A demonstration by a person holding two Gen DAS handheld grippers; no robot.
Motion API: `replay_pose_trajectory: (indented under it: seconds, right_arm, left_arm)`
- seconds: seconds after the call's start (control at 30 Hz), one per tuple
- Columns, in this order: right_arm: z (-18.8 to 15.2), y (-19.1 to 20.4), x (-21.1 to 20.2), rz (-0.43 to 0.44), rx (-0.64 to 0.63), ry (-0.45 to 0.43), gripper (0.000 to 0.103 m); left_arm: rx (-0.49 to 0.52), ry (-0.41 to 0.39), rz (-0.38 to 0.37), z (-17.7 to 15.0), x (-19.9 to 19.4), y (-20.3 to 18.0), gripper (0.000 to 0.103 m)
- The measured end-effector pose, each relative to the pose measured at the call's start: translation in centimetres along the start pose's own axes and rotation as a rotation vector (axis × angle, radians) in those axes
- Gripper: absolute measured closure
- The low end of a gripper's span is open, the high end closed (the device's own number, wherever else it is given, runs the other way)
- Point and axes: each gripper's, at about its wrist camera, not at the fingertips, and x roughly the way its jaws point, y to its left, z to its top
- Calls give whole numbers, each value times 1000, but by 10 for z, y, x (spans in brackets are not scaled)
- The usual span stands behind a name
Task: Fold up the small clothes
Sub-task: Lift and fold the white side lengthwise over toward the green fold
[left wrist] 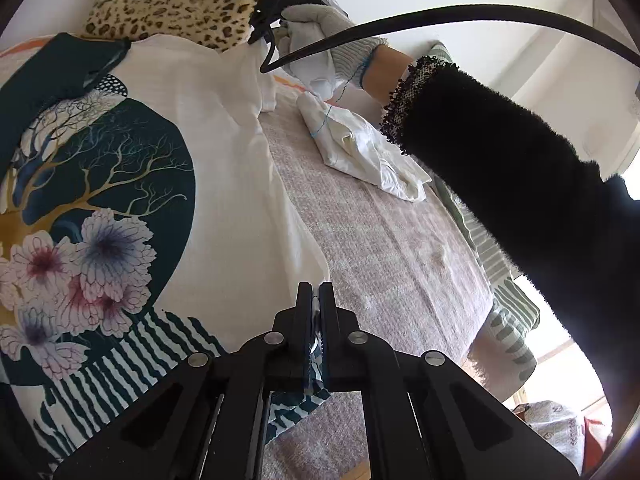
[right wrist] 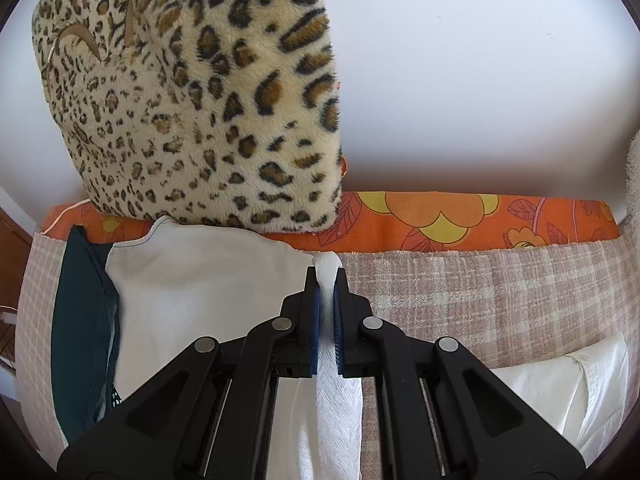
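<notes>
White woven cloth makes up most of the printed shirt (left wrist: 224, 152), which is spread flat on a pale pink checked blanket (left wrist: 392, 248) and is seen filling the left half of the left wrist view. A dark teal disc with golden branches and pink-and-purple flowers is printed on it, with teal wavy stripes toward its lower edge at 7 o'clock and a dark teal collar (left wrist: 60, 68) at 10 o'clock. The left gripper (left wrist: 316, 304) is seen at 6 o'clock with its jaws brought fully together, and the striped hem of the shirt is pinched between them. At 12 o'clock in the same view the right gripper (left wrist: 264, 46) is held by a hand in a white knitted glove (left wrist: 316, 48), its tips set down on the far white edge of the shirt; a black fuzzy sleeve (left wrist: 500, 176) runs from it toward 4 o'clock and a black cable (left wrist: 460, 12) arcs across the top. In the right wrist view the right gripper (right wrist: 327, 280) is shown nearly closed, with a bunched fold of the white shirt (right wrist: 192, 280) clamped between its blue pads (right wrist: 316, 308), the cloth passing down toward 6 o'clock. A second, crumpled white garment (left wrist: 360, 148) lies on the blanket just right of the shirt, apart from it. A leopard-print cushion (right wrist: 192, 100) stands at 11 o'clock behind the shirt, resting on an orange floral sheet (right wrist: 460, 220). A green striped cloth (left wrist: 508, 320) hangs at the blanket's right edge.
</notes>
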Motion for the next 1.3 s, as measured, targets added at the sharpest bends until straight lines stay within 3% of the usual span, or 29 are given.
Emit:
replay_pose_trajectory:
  seconds: [0.47,0.87,1.3]
  right_arm:
    - [10,103,-32,-10,-144,-48,96]
    - [-7,211,-13,-50,-294,-26,97]
    - [-26,271,8,-58,-346,9,97]
  left_arm:
    - [-108,-62,42,-25,-49,43,101]
    - [-195,-101,63,-42,-78,79,101]
    - [-271,-129,96,-59,-105,106,101]
